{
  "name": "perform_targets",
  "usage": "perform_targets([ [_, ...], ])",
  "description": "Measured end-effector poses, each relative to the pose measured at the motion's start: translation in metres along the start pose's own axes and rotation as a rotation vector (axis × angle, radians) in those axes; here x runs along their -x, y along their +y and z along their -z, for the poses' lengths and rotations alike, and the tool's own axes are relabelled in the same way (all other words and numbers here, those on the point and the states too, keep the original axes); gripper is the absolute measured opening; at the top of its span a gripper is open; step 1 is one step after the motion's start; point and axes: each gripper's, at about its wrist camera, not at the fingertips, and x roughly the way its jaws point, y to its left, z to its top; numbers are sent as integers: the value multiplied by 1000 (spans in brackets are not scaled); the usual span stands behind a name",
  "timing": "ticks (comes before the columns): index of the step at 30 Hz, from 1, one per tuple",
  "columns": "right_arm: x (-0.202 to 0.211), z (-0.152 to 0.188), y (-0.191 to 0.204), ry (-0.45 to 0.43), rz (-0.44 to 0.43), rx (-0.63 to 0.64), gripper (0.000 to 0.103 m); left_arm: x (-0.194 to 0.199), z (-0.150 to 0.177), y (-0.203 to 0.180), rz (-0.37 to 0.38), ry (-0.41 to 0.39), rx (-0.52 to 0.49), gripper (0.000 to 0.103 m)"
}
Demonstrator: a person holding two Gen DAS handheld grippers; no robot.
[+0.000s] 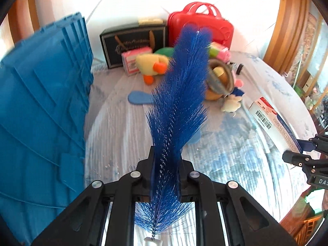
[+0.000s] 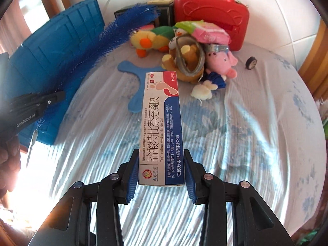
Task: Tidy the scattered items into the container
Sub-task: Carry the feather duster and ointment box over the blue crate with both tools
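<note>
My left gripper (image 1: 166, 160) is shut on a long blue bottle brush (image 1: 180, 86), whose bristles stick up and forward above the table. My right gripper (image 2: 161, 170) is shut on a white, red and blue medicine box (image 2: 161, 123), held lengthwise above the cloth. The blue crate (image 1: 41, 102) stands at the left, close beside the brush. In the right wrist view the left gripper (image 2: 51, 100) and the brush (image 2: 98, 47) hang in front of the crate (image 2: 51, 47). The right gripper (image 1: 301, 153) with the box (image 1: 272, 121) shows at the right edge of the left wrist view.
On the round table's floral cloth (image 2: 246, 133) lie a yellow duck plush (image 2: 147, 41), a brown plush with a tape ring (image 2: 186, 61), a pink plush (image 2: 223, 61), a blue boomerang (image 2: 137, 82), a small tape roll (image 2: 251, 62). A red case (image 2: 211, 14) and a dark box (image 1: 133, 43) stand behind.
</note>
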Motion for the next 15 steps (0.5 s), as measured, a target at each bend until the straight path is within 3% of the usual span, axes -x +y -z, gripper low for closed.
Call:
perform_targets([
  [15,95,-25,33,-152,37,-30,39,101,-36,9,41,-161,-11,15],
])
